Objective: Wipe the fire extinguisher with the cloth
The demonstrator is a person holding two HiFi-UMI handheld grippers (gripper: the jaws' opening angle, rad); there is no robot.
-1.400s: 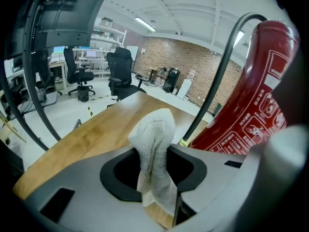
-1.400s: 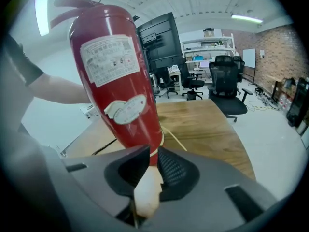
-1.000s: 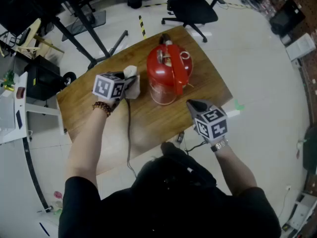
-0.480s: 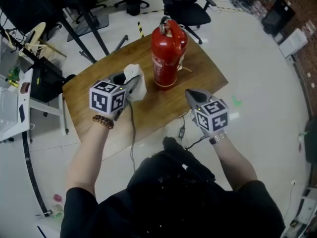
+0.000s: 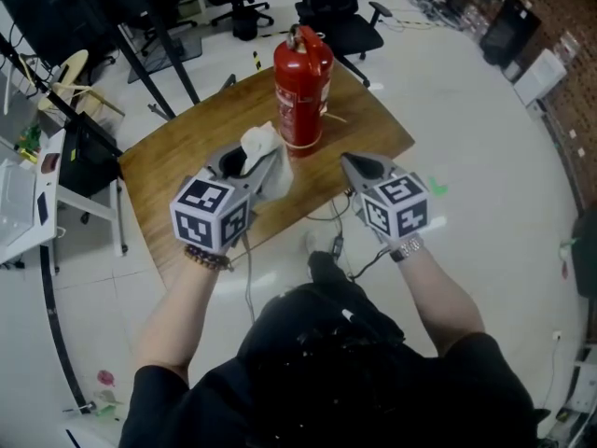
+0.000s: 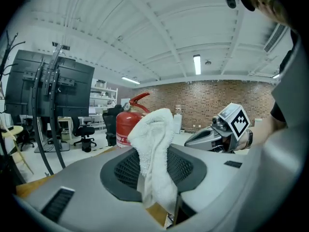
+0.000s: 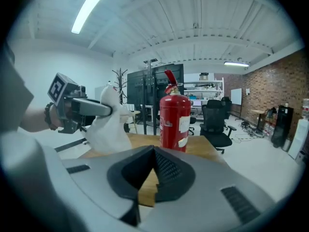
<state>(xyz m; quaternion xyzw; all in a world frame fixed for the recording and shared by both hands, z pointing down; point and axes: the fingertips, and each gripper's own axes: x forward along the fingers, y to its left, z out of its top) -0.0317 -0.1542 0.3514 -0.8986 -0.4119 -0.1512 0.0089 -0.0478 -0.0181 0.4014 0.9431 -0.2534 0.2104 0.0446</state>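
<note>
Lifting both grippers up and back toward the body, the person is carrying the cloth clear of the table. The left gripper is clamping the cloth between its jaws, while the right gripper is hanging empty with its 2 jaws pressed together. The fire extinguisher is standing upright near the table's far edge, apart from the cloth, so wiping is likely pausing or ending.
</note>
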